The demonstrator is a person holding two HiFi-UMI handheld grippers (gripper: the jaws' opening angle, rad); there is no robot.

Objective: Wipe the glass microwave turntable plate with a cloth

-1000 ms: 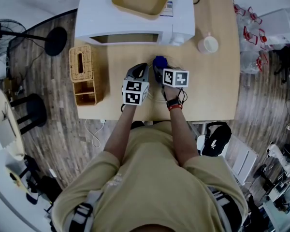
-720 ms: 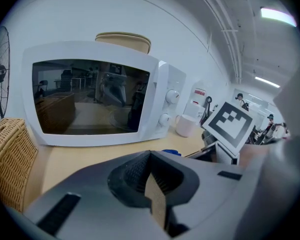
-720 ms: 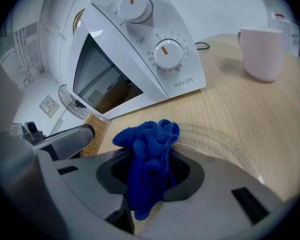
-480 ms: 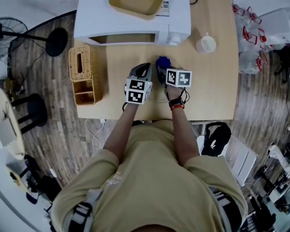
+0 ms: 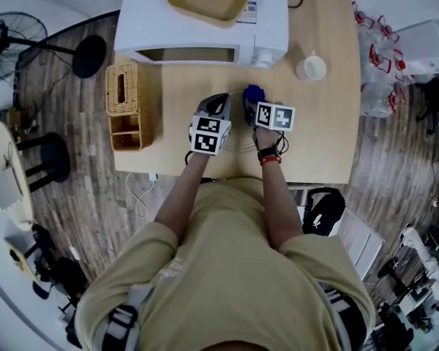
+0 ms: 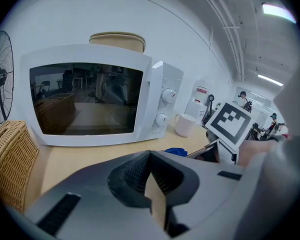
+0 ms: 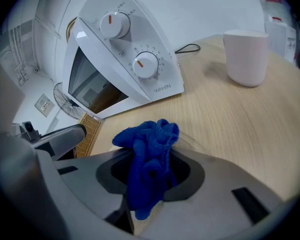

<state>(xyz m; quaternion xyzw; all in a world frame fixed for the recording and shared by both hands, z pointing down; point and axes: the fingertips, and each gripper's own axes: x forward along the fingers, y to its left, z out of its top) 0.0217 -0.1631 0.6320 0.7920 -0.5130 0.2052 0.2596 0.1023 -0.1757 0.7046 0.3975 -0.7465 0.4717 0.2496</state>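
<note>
Right claw [image 7: 150, 160] clamped on bunched blue cloth [image 7: 146, 143], low over the glass plate [image 5: 238, 145] for wiping, with left claw [image 6: 151, 171] closed empty alongside, probably steadying.

A light wooden rectangular table [image 5: 329, 137] fills the upper middle of the head view, over a grey plank floor. A white boxy microwave oven [image 5: 143, 20] stands on it along the top edge of the frame, door facing down the picture. Left of centre, near the table's left edge, sits a woven wicker organiser box [image 5: 128, 108]. A pale round mug [image 5: 311, 68] stands just right of the oven. A thin black cable [image 7: 189, 48] lies on the wood beside the oven. At centre a clear round glass plate [image 5: 238, 145] rests flat, only faintly visible.
</note>
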